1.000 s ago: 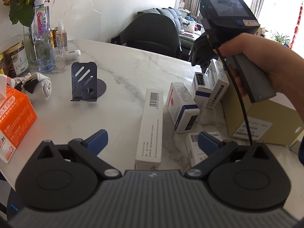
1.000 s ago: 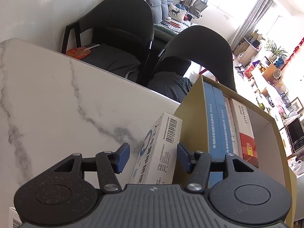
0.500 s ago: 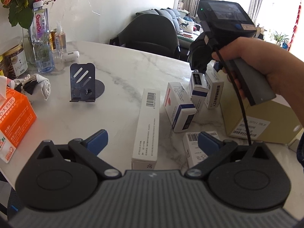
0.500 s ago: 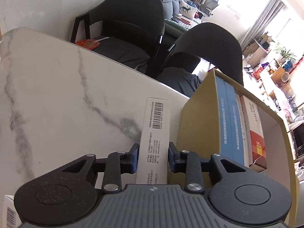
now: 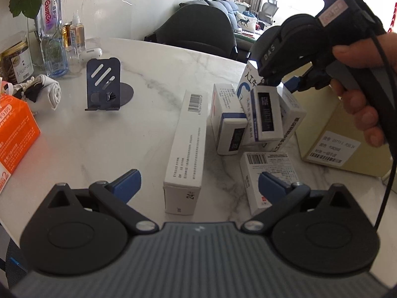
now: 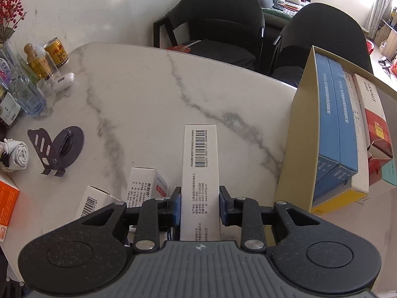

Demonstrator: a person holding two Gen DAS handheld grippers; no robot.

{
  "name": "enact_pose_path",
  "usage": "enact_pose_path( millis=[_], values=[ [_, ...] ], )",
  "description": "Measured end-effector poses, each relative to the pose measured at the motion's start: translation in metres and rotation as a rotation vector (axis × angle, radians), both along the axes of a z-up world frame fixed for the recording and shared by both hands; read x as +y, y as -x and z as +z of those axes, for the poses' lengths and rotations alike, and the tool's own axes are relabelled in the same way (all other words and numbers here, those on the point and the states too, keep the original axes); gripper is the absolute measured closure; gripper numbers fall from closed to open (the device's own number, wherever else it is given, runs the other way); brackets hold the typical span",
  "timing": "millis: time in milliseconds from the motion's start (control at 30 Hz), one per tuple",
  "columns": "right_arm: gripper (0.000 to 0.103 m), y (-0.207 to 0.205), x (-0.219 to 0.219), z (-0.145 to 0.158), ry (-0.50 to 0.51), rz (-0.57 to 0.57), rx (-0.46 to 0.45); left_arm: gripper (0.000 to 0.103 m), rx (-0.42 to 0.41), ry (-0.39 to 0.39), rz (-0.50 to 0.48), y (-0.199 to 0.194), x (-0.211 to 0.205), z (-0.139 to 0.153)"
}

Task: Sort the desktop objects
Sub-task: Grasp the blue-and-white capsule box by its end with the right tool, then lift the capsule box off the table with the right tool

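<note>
My right gripper (image 6: 199, 206) is shut on a white medicine box (image 6: 199, 173) with a barcode, held above the marble table (image 6: 148, 99). The left wrist view shows that box (image 5: 263, 109) tilted over the other boxes, pinched from above by the right gripper (image 5: 275, 82) in a person's hand (image 5: 359, 74). My left gripper (image 5: 198, 181) is open low over the table. A long white box (image 5: 188, 144) lies ahead between its fingers. Three small boxes (image 5: 225, 124) (image 5: 290, 124) (image 5: 268, 173) sit nearby. An open cardboard box (image 6: 297, 136) on the right holds blue boxes (image 6: 335, 124).
A dark phone stand (image 5: 104, 87) stands at mid left. An orange tissue box (image 5: 15, 134), a rolled cloth (image 5: 47, 92), bottles (image 5: 50, 24) and a white earbud case (image 5: 90, 52) line the left side. Two black chairs (image 6: 218, 12) stand beyond the far edge.
My right gripper went from open around the white box to shut on it, then lifted it off the table and drew back. The left gripper stayed open and nearly still.
</note>
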State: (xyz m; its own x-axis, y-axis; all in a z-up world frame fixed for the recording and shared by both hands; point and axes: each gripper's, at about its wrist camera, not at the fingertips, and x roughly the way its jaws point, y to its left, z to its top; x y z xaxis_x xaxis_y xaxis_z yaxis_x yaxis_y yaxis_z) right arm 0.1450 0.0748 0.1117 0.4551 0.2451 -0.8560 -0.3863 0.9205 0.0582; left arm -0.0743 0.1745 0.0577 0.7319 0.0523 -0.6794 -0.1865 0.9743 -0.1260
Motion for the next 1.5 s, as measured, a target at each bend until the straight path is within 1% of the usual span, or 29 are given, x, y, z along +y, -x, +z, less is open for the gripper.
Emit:
enact_pose_path(
  millis=[67, 267, 400, 533, 600, 667, 767, 933, 1000, 1067, 1200, 1367, 1500],
  values=[
    [0.071, 0.006, -0.009, 0.007, -0.047, 0.002, -0.019, 0.000, -0.004, -0.004, -0.001, 0.003, -0.001, 0.002],
    [0.071, 0.029, -0.037, 0.033, -0.132, -0.001, -0.084, 0.000, -0.015, -0.005, -0.010, 0.007, -0.007, 0.006],
    [0.071, 0.048, -0.054, 0.045, -0.154, 0.020, -0.109, 0.000, -0.025, -0.011, -0.026, 0.011, -0.016, 0.008],
    [0.071, 0.068, -0.074, 0.046, -0.155, 0.045, -0.113, 0.000, -0.038, -0.017, -0.054, 0.016, -0.030, 0.010],
    [0.071, 0.081, -0.080, 0.045, -0.125, 0.067, -0.133, 0.000, -0.045, -0.020, -0.068, 0.018, -0.037, 0.011],
    [0.071, 0.089, -0.084, 0.040, -0.101, 0.098, -0.127, 0.000, -0.051, -0.022, -0.082, 0.021, -0.045, 0.012],
    [0.071, 0.103, -0.093, 0.034, -0.092, 0.125, -0.117, 0.000, -0.061, -0.027, -0.103, 0.025, -0.055, 0.014],
    [0.071, 0.130, -0.110, 0.023, -0.059, 0.124, -0.126, 0.000, -0.071, -0.034, -0.139, 0.031, -0.074, 0.013],
    [0.071, 0.138, -0.117, 0.017, -0.071, 0.124, -0.106, 0.000, -0.065, -0.028, -0.150, 0.031, -0.081, 0.009],
    [0.071, 0.144, -0.125, 0.011, -0.080, 0.112, -0.091, 0.000, -0.050, -0.014, -0.163, 0.030, -0.088, 0.004],
    [0.071, 0.150, -0.136, 0.000, -0.067, 0.076, -0.083, 0.000, -0.035, 0.001, -0.210, 0.036, -0.104, -0.005],
    [0.071, 0.156, -0.146, -0.010, -0.066, 0.044, -0.061, 0.000, -0.002, 0.051, -0.230, 0.039, -0.118, -0.018],
    [0.070, 0.158, -0.150, -0.015, -0.054, 0.009, -0.057, 0.000, 0.008, 0.036, -0.242, 0.040, -0.128, -0.022]
  ],
)
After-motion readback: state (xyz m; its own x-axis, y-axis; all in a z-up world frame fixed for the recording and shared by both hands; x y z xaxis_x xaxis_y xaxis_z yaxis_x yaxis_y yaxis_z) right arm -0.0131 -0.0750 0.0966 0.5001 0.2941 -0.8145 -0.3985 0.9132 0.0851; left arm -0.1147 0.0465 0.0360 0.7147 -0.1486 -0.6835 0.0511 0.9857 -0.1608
